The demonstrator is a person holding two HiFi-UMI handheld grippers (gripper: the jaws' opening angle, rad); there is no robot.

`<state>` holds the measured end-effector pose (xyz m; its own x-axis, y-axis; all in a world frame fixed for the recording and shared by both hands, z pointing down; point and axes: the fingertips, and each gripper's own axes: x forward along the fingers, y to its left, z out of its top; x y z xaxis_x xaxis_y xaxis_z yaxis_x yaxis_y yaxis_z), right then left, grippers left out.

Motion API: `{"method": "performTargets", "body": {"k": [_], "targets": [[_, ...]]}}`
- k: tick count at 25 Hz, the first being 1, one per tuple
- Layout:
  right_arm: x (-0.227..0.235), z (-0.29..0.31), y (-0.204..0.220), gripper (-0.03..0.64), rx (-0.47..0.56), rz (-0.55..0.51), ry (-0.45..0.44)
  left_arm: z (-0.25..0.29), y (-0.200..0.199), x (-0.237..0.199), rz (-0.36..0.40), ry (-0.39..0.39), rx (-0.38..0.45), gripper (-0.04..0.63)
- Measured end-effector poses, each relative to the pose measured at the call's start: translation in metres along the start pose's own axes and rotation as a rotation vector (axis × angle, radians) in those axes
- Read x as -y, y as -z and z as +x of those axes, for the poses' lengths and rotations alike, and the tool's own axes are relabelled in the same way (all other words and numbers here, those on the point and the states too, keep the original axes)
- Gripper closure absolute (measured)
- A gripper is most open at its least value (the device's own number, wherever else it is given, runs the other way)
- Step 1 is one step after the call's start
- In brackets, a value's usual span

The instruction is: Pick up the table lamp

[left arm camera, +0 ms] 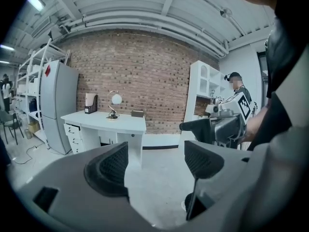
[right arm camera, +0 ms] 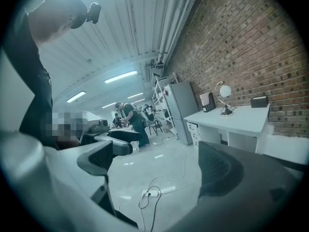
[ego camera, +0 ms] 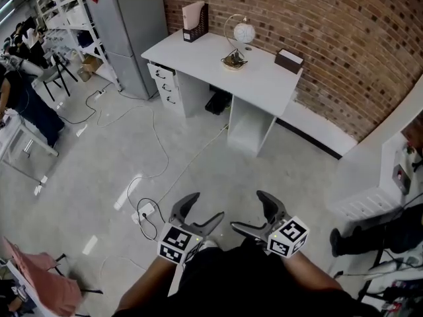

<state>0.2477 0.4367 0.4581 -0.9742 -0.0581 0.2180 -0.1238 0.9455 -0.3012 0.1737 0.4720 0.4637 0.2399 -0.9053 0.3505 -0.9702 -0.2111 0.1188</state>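
Well back from the desk (ego camera: 198, 57), out on open floor. Over on the desktop, the table lamp (ego camera: 236, 41): white globe on a curved arm, upright, untouched, set between a file holder (ego camera: 195, 20) at the back left corner and a dark box (ego camera: 289, 60) toward the right end.

Left hand-held gripper (ego camera: 208, 205) released, jaws spread, nothing but bare floor between them. Right hand-held gripper (ego camera: 246, 210) released too, equally empty, held low just beside the left, close in front of the body.

Task not yet begun, by the look of it: a walk across first, then the reach.

Plenty to go wrong on the way. A power strip (ego camera: 147, 211) with loose cable on the floor, just left of the straight line to the desk: a real trip hazard with both hands full and eyes on the lamp.

At the lamp itself, likely trouble in the grasp. Thin arm, globe up high, so probably top-heavy: risk of tipping or swinging from a pinch too far up, risk of sliding toward the dark box from a clumsy nudge at the base. Possibly a cord from the base as well, too small to tell from here; if present, a snag on lifting.
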Motion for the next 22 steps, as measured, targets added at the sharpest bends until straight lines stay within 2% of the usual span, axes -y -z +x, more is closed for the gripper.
{"method": "performTargets", "body": {"k": [5,11,17,22], "targets": [[-0.003,0.003,0.008,0.061,-0.028,0.015,0.022,-0.003,0.008,-0.009,-0.032,0.014,-0.009,0.232],[0.019,0.008,0.009,0.062,-0.028,0.033,0.044,0.019,0.008,-0.016,-0.033,0.035,-0.015,0.233],[0.065,0.033,-0.004,0.065,-0.009,0.052,0.032,0.049,0.002,-0.041,-0.036,0.013,-0.038,0.233],[0.112,0.069,-0.043,0.067,0.038,0.038,-0.003,0.086,-0.023,-0.079,-0.015,-0.010,-0.052,0.233]]}}
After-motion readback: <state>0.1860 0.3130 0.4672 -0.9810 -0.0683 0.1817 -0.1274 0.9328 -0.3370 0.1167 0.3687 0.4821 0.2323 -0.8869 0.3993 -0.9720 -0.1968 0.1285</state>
